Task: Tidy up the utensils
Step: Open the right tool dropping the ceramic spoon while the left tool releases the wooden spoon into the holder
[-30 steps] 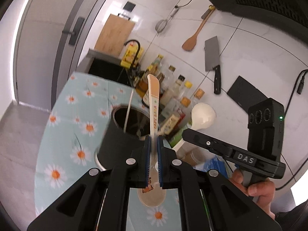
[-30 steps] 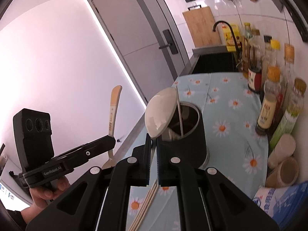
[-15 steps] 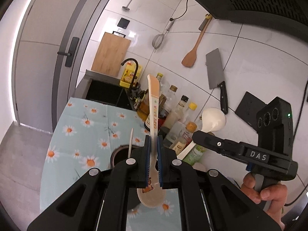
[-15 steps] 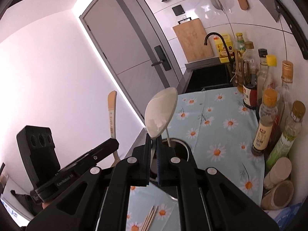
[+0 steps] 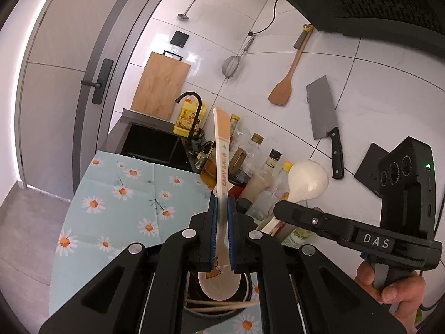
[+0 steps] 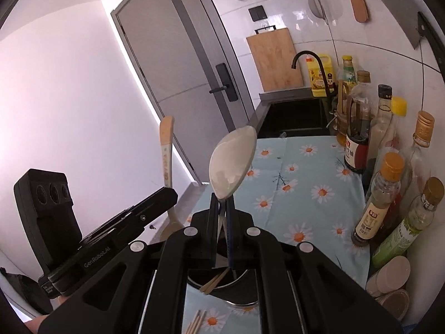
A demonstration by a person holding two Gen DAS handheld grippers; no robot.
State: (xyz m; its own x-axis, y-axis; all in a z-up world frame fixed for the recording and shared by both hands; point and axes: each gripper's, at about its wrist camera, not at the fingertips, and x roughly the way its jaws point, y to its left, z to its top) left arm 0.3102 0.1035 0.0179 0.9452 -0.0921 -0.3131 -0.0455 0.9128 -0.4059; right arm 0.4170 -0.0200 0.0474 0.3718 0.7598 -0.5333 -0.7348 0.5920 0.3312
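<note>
Both grippers are sitting higher than a second ago, the dark round holder (image 5: 219, 306) now dropping under the fingers. The left gripper (image 5: 221, 233) is clamping a flat cream spoon (image 5: 222, 167), handle pointing up; the right gripper (image 6: 222, 231) is pinching a glossy white ladle (image 6: 232, 164), bowl upward

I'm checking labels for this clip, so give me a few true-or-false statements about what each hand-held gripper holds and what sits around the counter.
1. The left hand-held gripper is shut on the printed rice paddle. True.
2. The right hand-held gripper is open with nothing in it. False: it is shut on the white spoon.
3. The white spoon's bowl points up. True.
4. The cleaver lies on the daisy cloth. False: it hangs on the tiled wall.
5. The black utensil holder already holds chopsticks. True.
</note>
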